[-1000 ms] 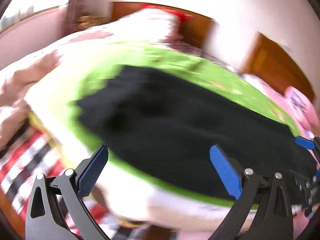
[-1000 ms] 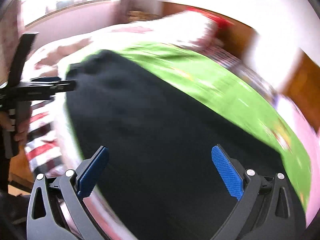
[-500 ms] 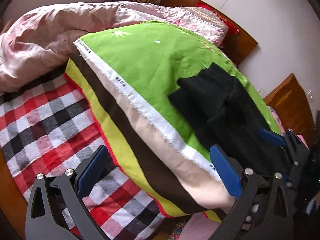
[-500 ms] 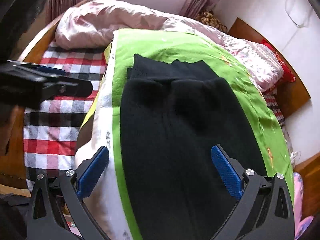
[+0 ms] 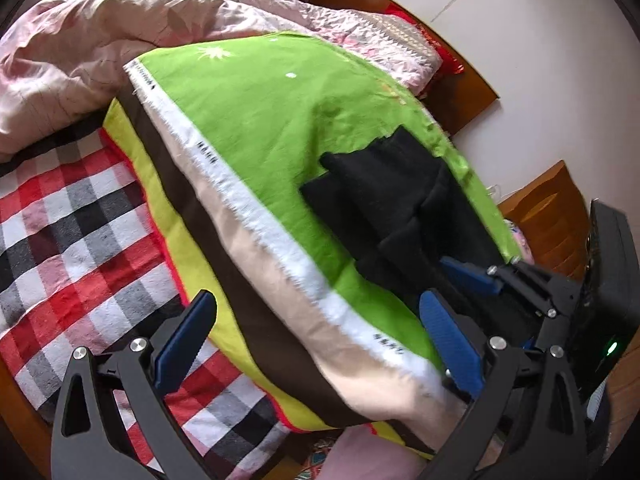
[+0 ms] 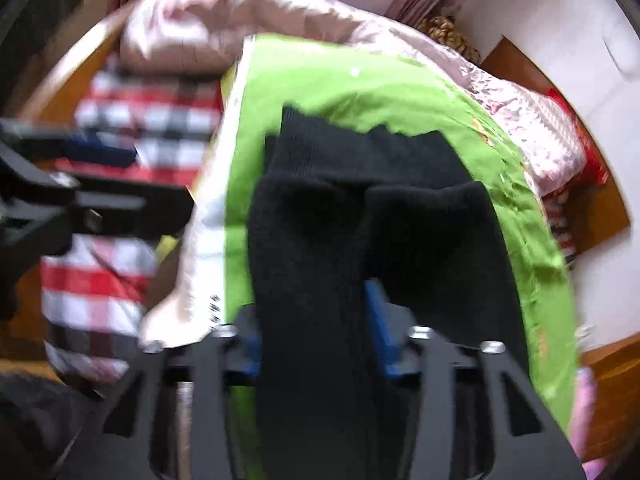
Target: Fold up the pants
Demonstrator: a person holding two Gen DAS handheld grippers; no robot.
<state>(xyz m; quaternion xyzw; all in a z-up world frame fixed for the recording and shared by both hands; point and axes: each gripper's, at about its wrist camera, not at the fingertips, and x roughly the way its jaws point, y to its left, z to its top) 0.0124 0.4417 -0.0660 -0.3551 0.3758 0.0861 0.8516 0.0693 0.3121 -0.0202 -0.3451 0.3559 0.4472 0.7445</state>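
Black pants point(image 5: 400, 208) lie folded over on a bright green cloth point(image 5: 280, 120) on the bed. In the right wrist view the pants point(image 6: 360, 220) run straight ahead from my fingers. My right gripper point(image 6: 316, 332) is shut on the near part of the black pants, and the fabric hides much of its blue pads. It also shows at the right of the left wrist view point(image 5: 480, 280). My left gripper point(image 5: 316, 344) is open and empty, held over the striped near edge of the cloth, left of the pants.
A red, white and black checked blanket point(image 5: 72, 240) covers the bed at the left. A pink quilt point(image 5: 100, 48) is bunched at the far side. A wooden headboard point(image 5: 400, 12) and wooden furniture point(image 5: 552, 216) stand by the white wall.
My right gripper went from open above the pants to shut on their near part. My left gripper moved slightly and stayed open.
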